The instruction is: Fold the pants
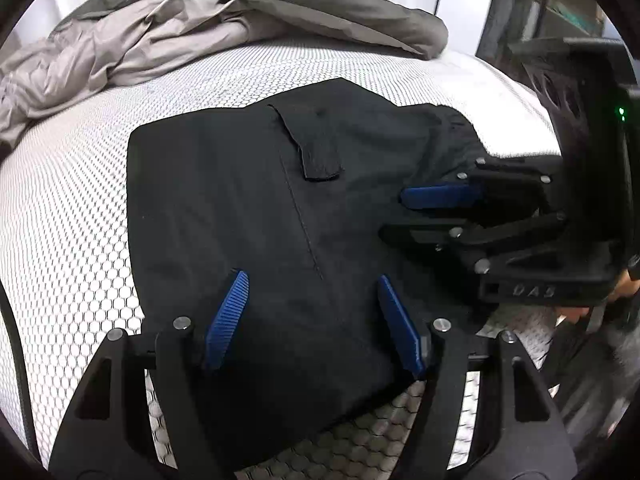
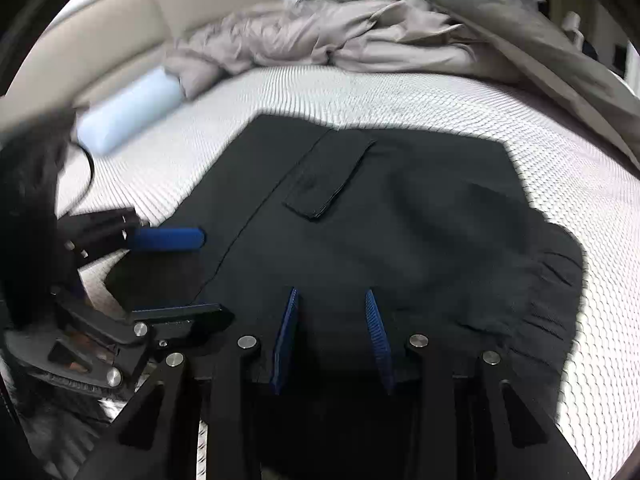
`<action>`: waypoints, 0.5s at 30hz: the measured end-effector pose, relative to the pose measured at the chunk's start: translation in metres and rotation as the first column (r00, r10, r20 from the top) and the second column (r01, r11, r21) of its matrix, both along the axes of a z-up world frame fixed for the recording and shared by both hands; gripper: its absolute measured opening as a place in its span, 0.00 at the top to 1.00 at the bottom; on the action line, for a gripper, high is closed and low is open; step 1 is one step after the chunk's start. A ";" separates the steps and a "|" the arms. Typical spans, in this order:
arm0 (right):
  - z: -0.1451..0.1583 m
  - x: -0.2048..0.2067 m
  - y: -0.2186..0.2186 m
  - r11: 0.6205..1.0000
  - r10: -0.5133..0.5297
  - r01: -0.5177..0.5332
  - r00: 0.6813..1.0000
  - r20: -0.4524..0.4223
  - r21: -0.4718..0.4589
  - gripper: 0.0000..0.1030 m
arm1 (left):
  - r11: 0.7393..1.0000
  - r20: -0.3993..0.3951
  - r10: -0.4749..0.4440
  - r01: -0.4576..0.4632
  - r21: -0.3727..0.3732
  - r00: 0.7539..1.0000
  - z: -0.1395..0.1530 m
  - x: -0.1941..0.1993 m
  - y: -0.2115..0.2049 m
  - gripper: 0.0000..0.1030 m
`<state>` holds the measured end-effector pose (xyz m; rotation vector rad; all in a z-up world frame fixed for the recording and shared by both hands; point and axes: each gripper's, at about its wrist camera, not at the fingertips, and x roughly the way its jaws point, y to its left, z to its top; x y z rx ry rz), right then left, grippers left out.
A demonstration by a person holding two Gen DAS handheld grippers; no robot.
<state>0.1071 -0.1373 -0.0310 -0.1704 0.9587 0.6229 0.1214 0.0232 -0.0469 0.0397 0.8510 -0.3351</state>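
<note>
Bare mattress [image 2: 400,96] lies open around the folded pants [image 2: 380,220], while a rumpled grey duvet [image 2: 360,36] blocks the far side.

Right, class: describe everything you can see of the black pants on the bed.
The black pants lie folded into a compact, roughly rectangular bundle, flat on the white honeycomb-patterned mattress. The fabric looks matte and woven. A flapped pocket faces up beside a long stitched seam; a gathered, wrinkled edge bulges at one side. Both open tongs hover over the near edge; contact is unclear.
</note>
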 end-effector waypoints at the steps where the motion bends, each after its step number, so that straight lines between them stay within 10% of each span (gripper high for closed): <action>1: 0.000 -0.003 0.003 0.999 0.025 -0.024 0.999 0.025 -0.036 0.66 | 1.000 0.000 0.000 0.000 0.001 1.000 0.000 -0.003 0.001 0.38; 5: 0.005 -0.014 -0.026 0.957 -0.033 0.084 0.983 0.182 -0.279 0.67 | 1.000 0.000 0.007 -0.007 -0.016 1.000 0.002 -0.020 0.019 0.38; 15: 0.034 0.003 -0.033 0.995 -0.093 0.091 0.993 0.067 0.034 0.63 | 0.998 0.083 0.055 -0.054 -0.017 0.995 0.038 -0.006 0.012 0.38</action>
